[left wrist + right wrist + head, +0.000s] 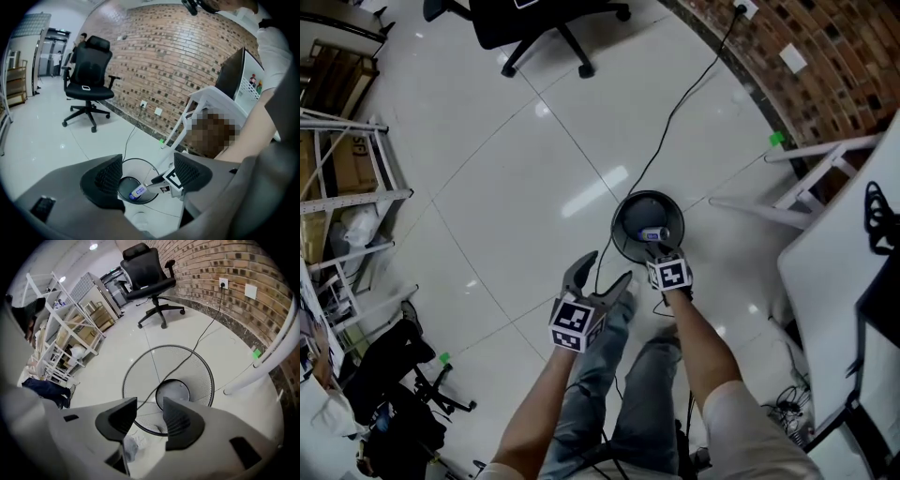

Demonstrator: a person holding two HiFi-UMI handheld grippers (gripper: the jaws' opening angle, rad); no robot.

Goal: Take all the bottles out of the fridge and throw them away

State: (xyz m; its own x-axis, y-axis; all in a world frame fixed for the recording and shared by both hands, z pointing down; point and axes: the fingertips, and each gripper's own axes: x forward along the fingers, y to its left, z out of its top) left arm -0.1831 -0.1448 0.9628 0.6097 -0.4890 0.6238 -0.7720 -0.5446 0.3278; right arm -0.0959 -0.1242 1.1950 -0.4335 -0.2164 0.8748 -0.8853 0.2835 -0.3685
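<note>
Both tools first: your left gripper hangs wide open and empty, just beside the right. Your right gripper has its jaws drawn close, with nothing between them in its own view. Just past its tips shows the bottle, inside the rim of the bin directly beneath. Whether it is dropping or has landed I cannot tell. The throw-away step looks all but done. Next, I judge, you swing back for another bottle from what looks like the fridge — up on the left gripper's far right — spreading the right jaws first.
</note>
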